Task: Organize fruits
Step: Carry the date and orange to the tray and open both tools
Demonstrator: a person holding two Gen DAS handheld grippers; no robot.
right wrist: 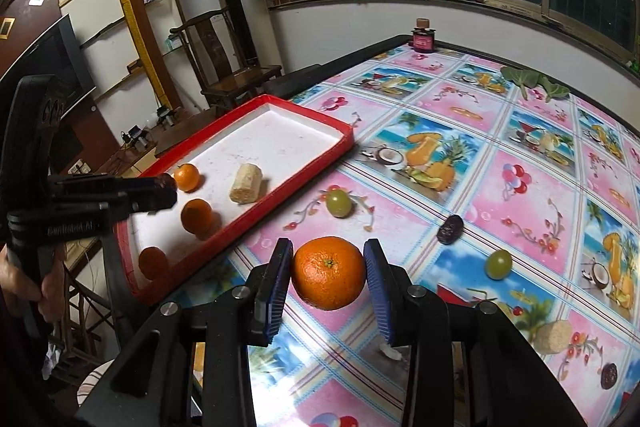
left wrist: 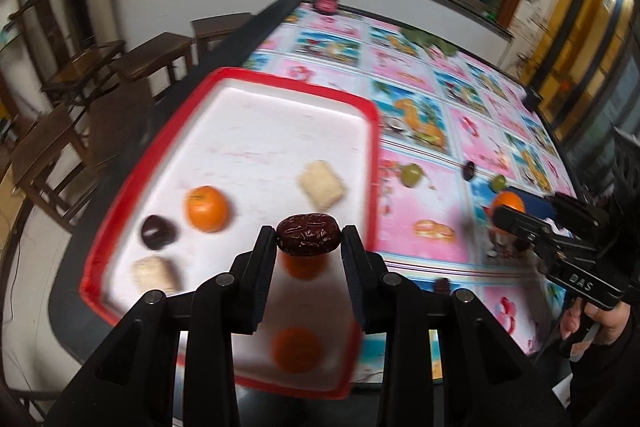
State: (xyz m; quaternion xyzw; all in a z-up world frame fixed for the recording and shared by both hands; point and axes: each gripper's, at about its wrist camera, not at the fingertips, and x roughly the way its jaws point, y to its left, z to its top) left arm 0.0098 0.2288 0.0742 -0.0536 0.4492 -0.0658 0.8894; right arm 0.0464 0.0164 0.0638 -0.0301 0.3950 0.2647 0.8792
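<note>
Left wrist view: your left tongs (left wrist: 308,235) clamp a date (left wrist: 308,239) over the tray (left wrist: 372,115); right tongs (right wrist: 327,273) grip an orange (right wrist: 328,273). Release the date next.

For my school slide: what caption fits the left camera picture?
Left gripper holds a red date above the red tray.

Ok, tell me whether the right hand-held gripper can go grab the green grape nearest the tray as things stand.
Probably not yet: the right hand-held gripper is shut on a tangerine, so its jaws are full. The path to the green grape looks free of obstacles; it sits on the tablecloth beside the red tray.
</note>
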